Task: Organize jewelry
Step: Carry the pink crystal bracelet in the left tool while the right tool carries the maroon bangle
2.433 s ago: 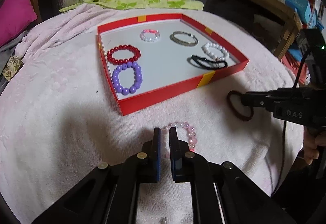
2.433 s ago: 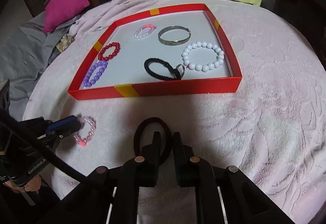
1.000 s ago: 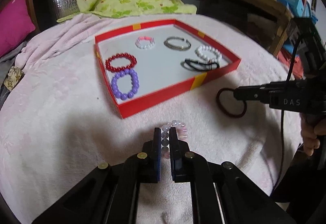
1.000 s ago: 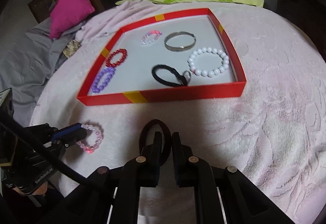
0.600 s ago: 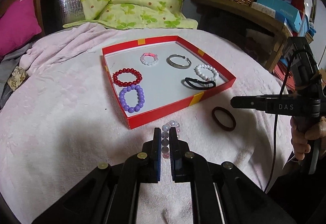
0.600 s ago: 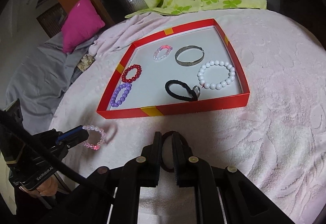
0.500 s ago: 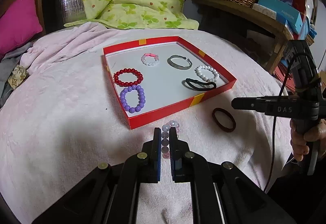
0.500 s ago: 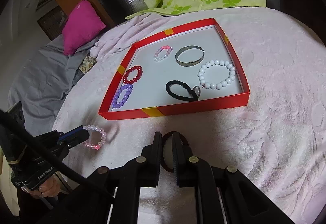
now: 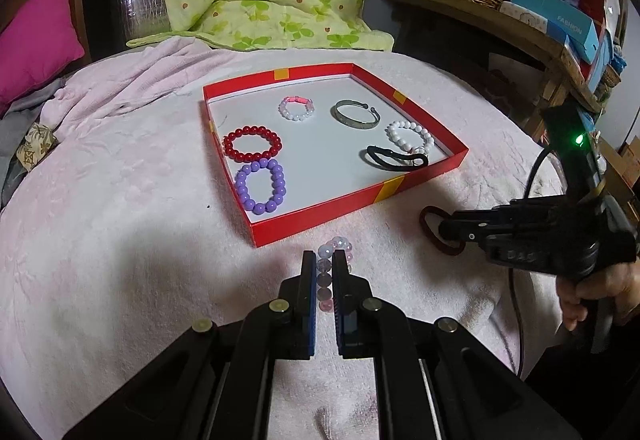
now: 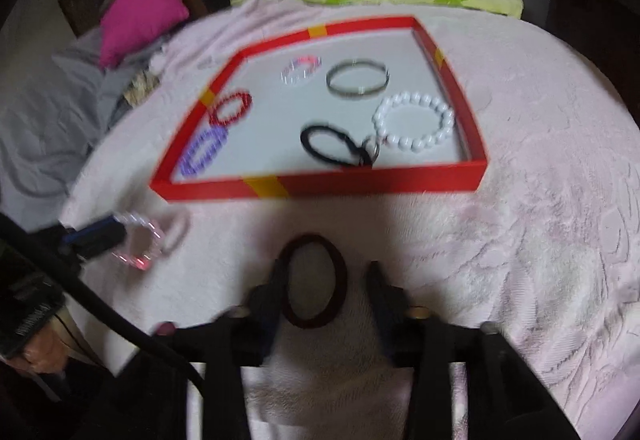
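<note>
Now the left claw (image 9: 320,272) pinches the pink bead bracelet (image 9: 329,272) just short of the red tray (image 9: 320,220), while the right claw (image 10: 326,276) is spread around the maroon hair tie (image 10: 314,280) lying on the pink blanket (image 10: 540,240).

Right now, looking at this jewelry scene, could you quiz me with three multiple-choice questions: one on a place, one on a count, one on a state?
1. Where is the dark red hair tie?
A in the tray
B on the pink blanket
C in the basket

2. How many pieces lie in the red tray?
A four
B six
C eight

3. The left gripper is:
A shut on the pale pink bracelet
B open
C holding nothing

Answers: 1 B, it lies outside the tray. 2 B, six count. 3 A, beads sit between its fingers.
</note>
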`<state>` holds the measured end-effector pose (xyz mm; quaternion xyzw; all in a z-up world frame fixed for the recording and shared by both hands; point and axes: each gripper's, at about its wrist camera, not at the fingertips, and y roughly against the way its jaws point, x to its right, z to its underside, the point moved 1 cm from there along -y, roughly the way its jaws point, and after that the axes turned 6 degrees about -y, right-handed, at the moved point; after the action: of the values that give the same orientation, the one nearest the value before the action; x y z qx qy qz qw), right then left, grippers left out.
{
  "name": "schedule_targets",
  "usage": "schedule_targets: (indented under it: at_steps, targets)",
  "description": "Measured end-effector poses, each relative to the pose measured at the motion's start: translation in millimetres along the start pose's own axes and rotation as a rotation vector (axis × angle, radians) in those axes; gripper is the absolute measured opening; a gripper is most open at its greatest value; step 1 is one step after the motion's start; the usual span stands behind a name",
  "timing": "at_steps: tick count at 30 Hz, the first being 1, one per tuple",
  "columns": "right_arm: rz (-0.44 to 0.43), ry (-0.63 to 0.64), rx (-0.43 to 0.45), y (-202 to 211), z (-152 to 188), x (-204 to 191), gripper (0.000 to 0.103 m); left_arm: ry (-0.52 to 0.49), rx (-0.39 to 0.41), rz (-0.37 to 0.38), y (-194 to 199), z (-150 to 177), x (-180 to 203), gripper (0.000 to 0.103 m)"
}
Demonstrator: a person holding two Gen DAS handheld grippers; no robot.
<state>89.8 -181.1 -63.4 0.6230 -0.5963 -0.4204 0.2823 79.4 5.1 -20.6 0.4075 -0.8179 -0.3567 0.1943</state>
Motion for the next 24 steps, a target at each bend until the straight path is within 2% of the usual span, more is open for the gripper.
schedule_targets:
  at_steps: [2,3,5,12,18,21,24]
  targets:
    - [0.038,0.044,0.019,3.0,0.6,-4.8,0.009,0.001,0.005,0.008,1.1,-0.6,0.6,0.008]
    - [0.029,0.042,0.027,5.6,0.5,-5.0,0.007,0.002,0.01,0.014,2.0,-1.1,0.6,0.008]
    - [-0.007,0.019,0.039,11.5,-0.5,-2.8,0.007,-0.001,0.029,0.024,5.7,-2.9,0.7,0.008]
    - [-0.131,-0.028,0.171,49.1,-13.8,0.7,0.007,0.023,0.127,0.061,19.3,-22.5,-1.4,0.008]
    - [-0.13,-0.117,0.235,50.7,-36.7,2.0,0.007,0.074,0.196,0.078,14.1,-48.6,-5.4,0.008]
    - [-0.118,-0.154,0.248,44.3,-51.4,2.8,0.007,0.095,0.2,0.059,2.0,-59.6,-7.6,0.008]
    - [-0.088,-0.156,0.259,34.1,-66.3,0.6,0.007,0.144,0.175,0.074,-17.2,-65.6,-11.7,0.008]
